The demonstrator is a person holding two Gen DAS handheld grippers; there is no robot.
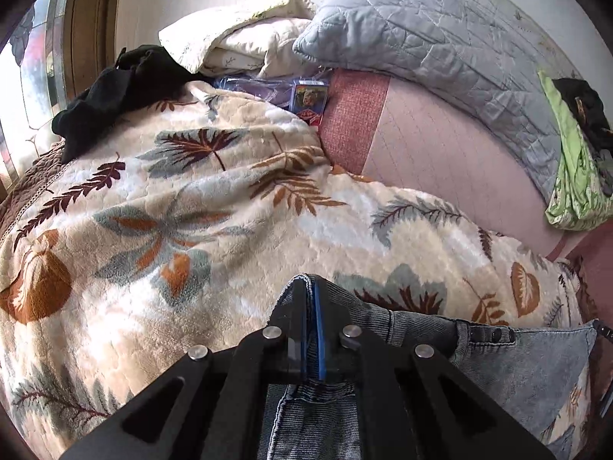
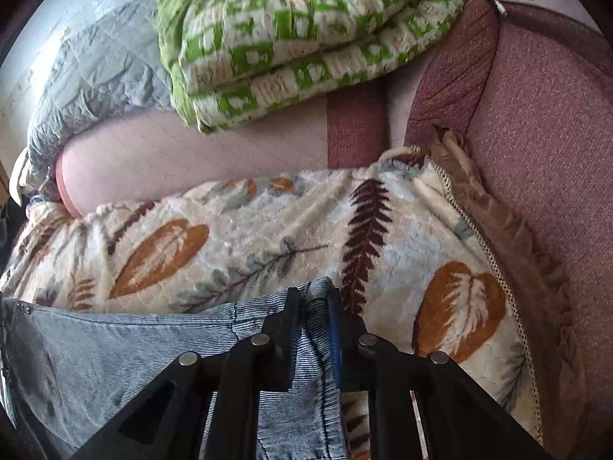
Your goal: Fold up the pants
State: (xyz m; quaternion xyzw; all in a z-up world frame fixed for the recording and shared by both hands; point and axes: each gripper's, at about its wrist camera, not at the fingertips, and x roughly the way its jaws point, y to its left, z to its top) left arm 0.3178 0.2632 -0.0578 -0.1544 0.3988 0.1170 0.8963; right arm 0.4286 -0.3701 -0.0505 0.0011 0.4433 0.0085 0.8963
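Note:
Grey-blue denim pants (image 1: pixel 517 364) lie over a cream leaf-print blanket (image 1: pixel 191 211) on the bed. My left gripper (image 1: pixel 312 287) is shut on the waistband at one corner, with denim pinched between its black fingers. The waistband with its dark studs runs off to the right. In the right wrist view my right gripper (image 2: pixel 314 291) is shut on the other waistband corner of the pants (image 2: pixel 134 345), and the cloth stretches away to the left over the blanket (image 2: pixel 268 237).
A grey quilted pillow (image 1: pixel 440 38), a cream pillow (image 1: pixel 237 42), black clothing (image 1: pixel 122 88) and a small box (image 1: pixel 310 99) lie at the head of the bed. A green patterned quilt (image 2: pixel 299 46) lies folded at the far side. The pink mattress (image 2: pixel 536 134) shows on the right.

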